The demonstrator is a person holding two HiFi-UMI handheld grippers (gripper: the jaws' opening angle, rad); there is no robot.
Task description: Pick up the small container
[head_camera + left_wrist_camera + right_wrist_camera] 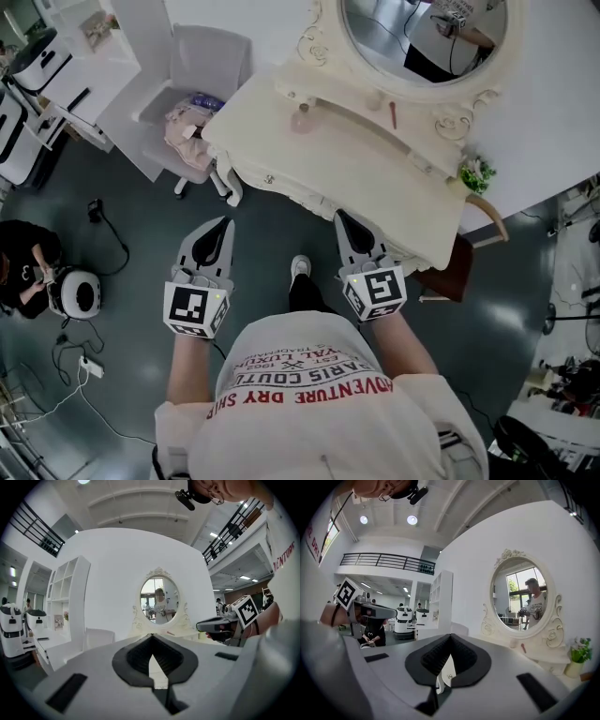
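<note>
A small pale pink container (302, 122) stands on the cream vanity table (328, 159), near its back left, below the oval mirror (422, 37). A thin red stick (393, 114) lies to its right. The right gripper view shows the container (513, 643) and the red stick (523, 647) on the ledge under the mirror. My left gripper (223, 225) and my right gripper (341, 218) hover over the floor in front of the table, both pointing towards it, both shut and empty. Seen from the left gripper (151, 637), the mirror lies straight ahead. The right gripper (450, 635) faces the table's left corner.
A white chair (202, 66) with pink cloth stands left of the table. A brown stool (457, 270) is at its right end, and a small plant (476, 173) on the table's right end. A person crouches by a white machine (75, 292) at the left, with cables on the floor.
</note>
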